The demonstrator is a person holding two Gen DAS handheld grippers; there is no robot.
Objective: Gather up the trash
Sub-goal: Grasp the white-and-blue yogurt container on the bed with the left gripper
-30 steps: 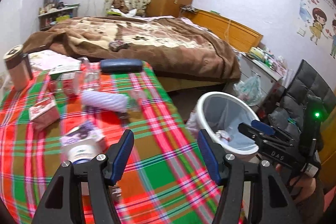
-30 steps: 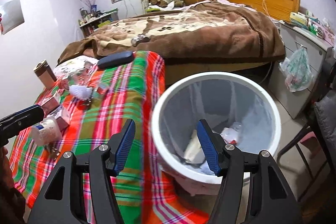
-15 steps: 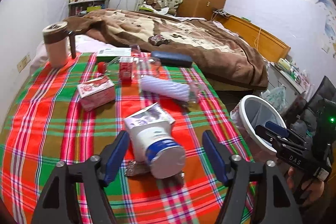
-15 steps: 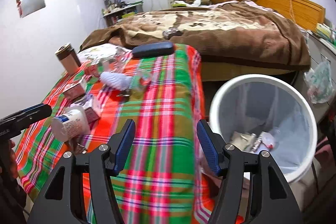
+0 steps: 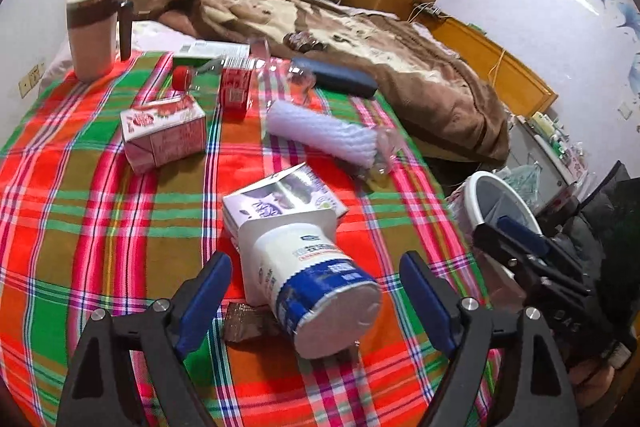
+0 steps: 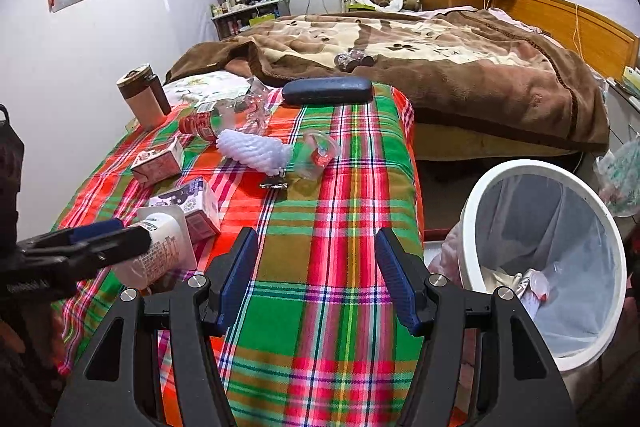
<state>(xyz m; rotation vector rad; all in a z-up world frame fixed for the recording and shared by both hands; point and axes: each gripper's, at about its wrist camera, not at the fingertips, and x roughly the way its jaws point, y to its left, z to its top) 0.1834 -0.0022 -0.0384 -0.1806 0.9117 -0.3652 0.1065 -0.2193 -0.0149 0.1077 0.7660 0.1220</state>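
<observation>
A white yogurt cup with a blue band lies on its side on the plaid tablecloth. My left gripper is open, with a finger on each side of the cup. A purple-and-white carton lies just behind the cup, and a dark wrapper lies under it. My right gripper is open and empty above the cloth's right part. The white bin with a clear liner stands on the floor to its right, with trash inside. The cup also shows in the right wrist view.
A pink carton, a red can, a white foam sleeve, a clear cup, a crushed bottle, a dark case and a brown mug lie further back. A bed is behind.
My left gripper has swung left from the bin to the table and closed in around the yogurt cup. My right gripper has moved left from over the bin to over the cloth.
</observation>
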